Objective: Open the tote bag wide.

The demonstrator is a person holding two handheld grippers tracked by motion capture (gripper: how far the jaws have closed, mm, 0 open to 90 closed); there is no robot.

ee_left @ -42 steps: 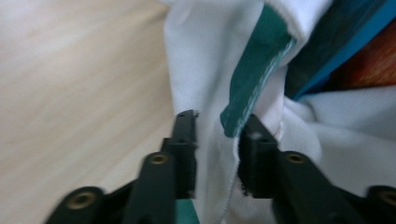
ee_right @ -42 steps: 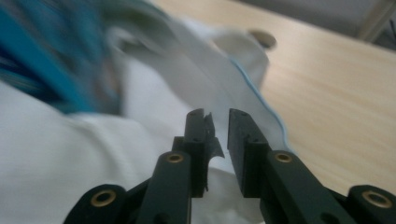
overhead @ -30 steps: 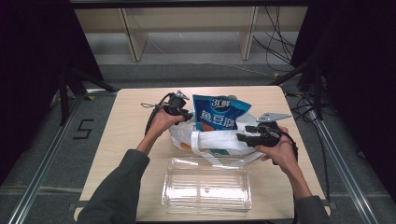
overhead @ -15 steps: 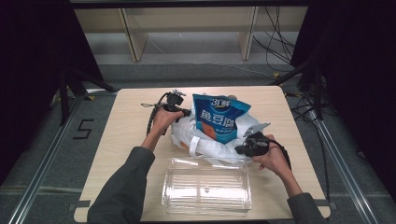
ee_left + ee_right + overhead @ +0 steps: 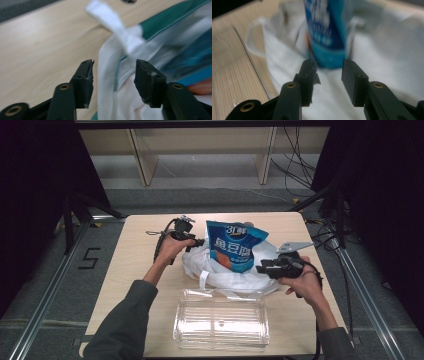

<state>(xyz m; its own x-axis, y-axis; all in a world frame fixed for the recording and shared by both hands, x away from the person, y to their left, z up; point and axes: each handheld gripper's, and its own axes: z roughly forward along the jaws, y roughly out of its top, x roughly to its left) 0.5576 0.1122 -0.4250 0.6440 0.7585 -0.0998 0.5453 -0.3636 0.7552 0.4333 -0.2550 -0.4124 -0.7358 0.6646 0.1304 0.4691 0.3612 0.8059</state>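
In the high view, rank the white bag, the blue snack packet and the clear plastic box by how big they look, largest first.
1. Clear plastic box, though it lies nearest the camera.
2. White bag, looking nearly as large; the order of these two is unsure.
3. Blue snack packet, clearly smallest, its lower part hidden inside the bag.

High view: even overhead light falls on the wooden table; surroundings from 9 and 3 o'clock are near black. Shadows are soft and short. Faint glare marks the clear plastic container. Left gripper view: the white bag is blurred toward 2 o'clock. Right gripper view: the blue snack packet at 12 o'clock is smeared, while the near jaws stay sharp.
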